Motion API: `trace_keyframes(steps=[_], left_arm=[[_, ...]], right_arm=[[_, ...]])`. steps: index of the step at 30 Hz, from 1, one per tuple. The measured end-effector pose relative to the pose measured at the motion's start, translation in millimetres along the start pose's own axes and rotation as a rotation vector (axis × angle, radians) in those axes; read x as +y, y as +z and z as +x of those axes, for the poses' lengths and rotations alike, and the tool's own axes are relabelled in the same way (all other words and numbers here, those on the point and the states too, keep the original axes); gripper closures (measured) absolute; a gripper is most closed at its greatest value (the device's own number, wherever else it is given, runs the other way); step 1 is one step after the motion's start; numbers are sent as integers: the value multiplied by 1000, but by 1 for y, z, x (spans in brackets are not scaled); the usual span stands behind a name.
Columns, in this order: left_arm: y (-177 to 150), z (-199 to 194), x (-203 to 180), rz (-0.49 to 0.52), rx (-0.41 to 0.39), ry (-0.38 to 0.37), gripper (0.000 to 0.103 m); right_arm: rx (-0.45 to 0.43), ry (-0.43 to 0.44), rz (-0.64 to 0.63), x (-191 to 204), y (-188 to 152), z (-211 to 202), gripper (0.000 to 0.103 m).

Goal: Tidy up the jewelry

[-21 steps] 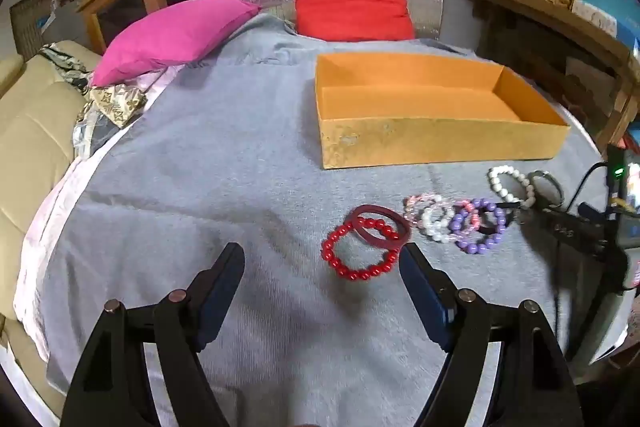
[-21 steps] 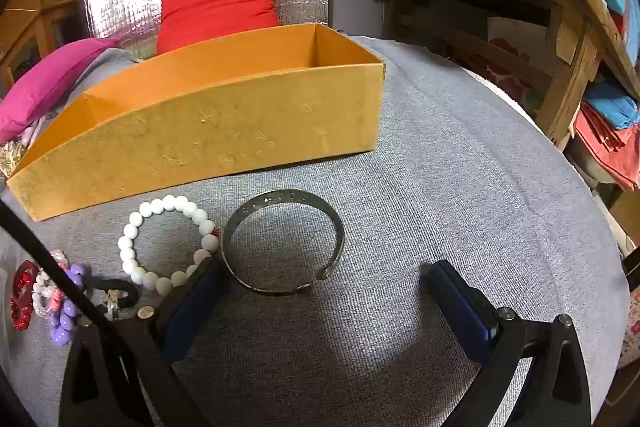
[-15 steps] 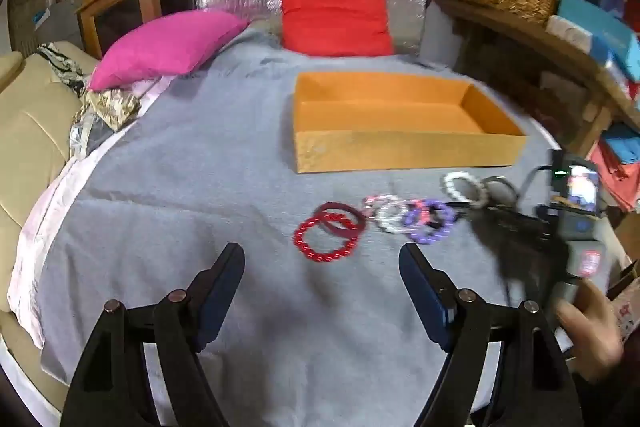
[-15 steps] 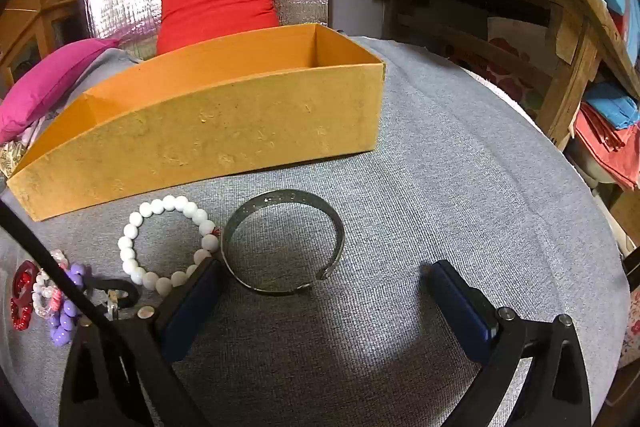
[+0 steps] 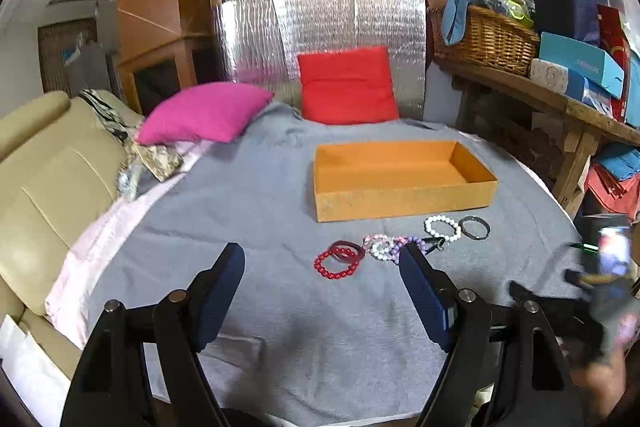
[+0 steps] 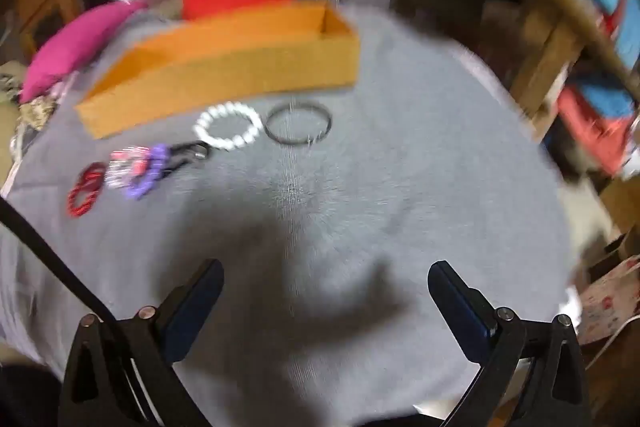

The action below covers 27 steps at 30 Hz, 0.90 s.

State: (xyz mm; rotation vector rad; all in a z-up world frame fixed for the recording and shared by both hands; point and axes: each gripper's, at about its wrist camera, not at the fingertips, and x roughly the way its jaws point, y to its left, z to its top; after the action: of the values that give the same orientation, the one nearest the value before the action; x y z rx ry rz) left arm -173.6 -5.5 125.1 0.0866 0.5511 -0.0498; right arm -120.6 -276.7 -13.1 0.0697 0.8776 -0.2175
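Observation:
An empty orange box (image 5: 400,179) stands on the grey cloth (image 5: 260,219). In front of it lies a row of bracelets: red beads (image 5: 335,265), a dark red band (image 5: 347,251), pink-white and purple beads (image 5: 394,246), white beads (image 5: 442,227) and a metal bangle (image 5: 474,227). My left gripper (image 5: 322,283) is open and empty, held back above the cloth. My right gripper (image 6: 326,301) is open and empty, well back from the bangle (image 6: 298,125) and white beads (image 6: 228,129); that view is blurred. The box (image 6: 224,67) shows there too.
A pink cushion (image 5: 204,117) and a red cushion (image 5: 346,87) lie at the back by a silver foil panel. A beige sofa (image 5: 44,167) is on the left. A wooden shelf (image 5: 532,87) with a wicker basket runs along the right.
Both grippers have pulled back and up from the bracelets. The right gripper has left the bangle, which now lies far ahead. All jewelry stays in place.

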Motion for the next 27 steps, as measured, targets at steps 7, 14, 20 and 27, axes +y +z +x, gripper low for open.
trace_keyframes(steps=[7, 14, 20, 27], left_arm=[[8, -33, -1, 5, -60, 31, 23], [10, -33, 0, 13, -76, 47, 23], [5, -15, 0, 5, -38, 58, 23], [3, -2, 3, -4, -19, 76, 23]], right_arm=[[-339, 51, -28, 10, -23, -136, 0], [-370, 155, 9, 17, -11, -163, 0], [-318, 108, -8, 34, 4, -144, 0], [-253, 103, -4, 44, 8, -127, 0]])
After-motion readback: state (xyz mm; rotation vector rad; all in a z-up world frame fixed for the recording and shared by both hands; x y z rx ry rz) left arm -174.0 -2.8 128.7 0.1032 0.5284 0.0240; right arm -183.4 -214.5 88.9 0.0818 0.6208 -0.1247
